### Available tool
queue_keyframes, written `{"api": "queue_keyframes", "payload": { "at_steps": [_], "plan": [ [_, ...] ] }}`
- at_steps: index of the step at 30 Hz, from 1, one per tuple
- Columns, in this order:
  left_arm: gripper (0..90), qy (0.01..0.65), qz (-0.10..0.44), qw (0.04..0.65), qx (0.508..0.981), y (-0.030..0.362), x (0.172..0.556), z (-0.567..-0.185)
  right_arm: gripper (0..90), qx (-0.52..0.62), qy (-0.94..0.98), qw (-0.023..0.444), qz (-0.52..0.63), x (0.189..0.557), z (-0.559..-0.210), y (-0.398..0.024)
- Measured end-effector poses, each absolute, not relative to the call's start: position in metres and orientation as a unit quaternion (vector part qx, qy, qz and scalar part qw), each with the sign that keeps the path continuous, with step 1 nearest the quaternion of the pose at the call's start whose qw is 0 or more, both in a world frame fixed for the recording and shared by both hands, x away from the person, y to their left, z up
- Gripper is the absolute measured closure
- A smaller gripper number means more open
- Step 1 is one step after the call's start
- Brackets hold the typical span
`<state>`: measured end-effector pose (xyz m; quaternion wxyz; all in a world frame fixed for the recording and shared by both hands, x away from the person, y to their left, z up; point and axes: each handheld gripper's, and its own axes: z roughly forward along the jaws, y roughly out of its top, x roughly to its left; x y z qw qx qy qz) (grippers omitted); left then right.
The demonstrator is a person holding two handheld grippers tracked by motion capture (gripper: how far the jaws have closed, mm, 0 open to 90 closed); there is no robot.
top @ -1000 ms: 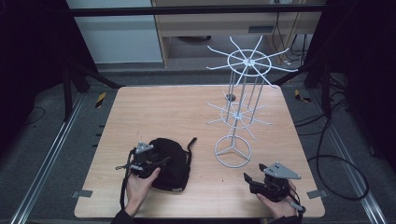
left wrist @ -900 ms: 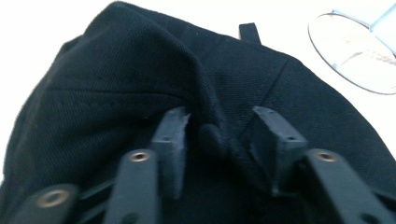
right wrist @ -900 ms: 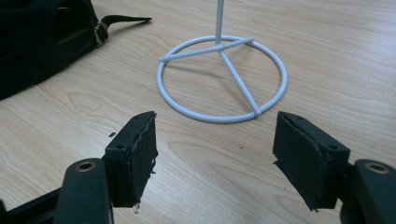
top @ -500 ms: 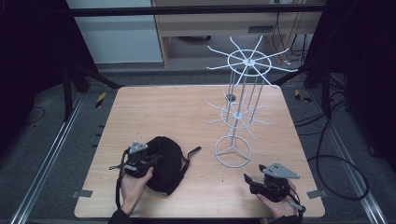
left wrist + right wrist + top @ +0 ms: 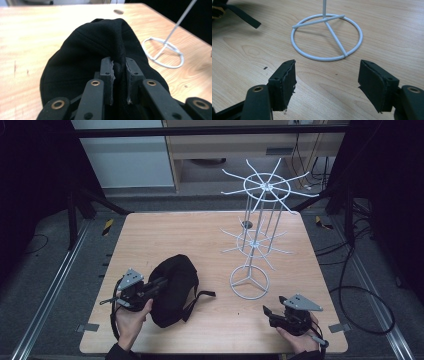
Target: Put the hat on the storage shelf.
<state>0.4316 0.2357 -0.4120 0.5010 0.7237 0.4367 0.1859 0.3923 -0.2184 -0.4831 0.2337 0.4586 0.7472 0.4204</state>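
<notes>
In the high view we see the left hand-held gripper (image 5: 159, 283) at the lower left of the frame, its jaws having just been closing and now pinched on a fold of the black cap (image 5: 175, 287), which lies on the wooden bench (image 5: 165, 237) left of centre. In the left gripper view the cap's (image 5: 92, 52) fabric is bunched up between the two pads (image 5: 107, 75). At the lower right, the right hand-held gripper (image 5: 267, 312) stands wide with nothing between its jaws, low over the bench. Just beyond it we see the ring base of the white wire rack (image 5: 249, 282).
</notes>
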Motion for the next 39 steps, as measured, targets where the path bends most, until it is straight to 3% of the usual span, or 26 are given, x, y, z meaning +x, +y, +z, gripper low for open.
{"api": "queue_keyframes", "payload": {
  "at_steps": [22,39],
  "plan": [
    [78.5,0.381,0.213,0.606,0.665,0.256,0.406,-0.356,28.9,0.457,0.746,0.240,0.422,0.394,-0.484,-0.220],
    [78.5,0.328,0.225,0.673,0.624,0.246,0.404,-0.310,27.5,0.458,0.739,0.257,0.422,0.394,-0.483,-0.223]
  ]
}}
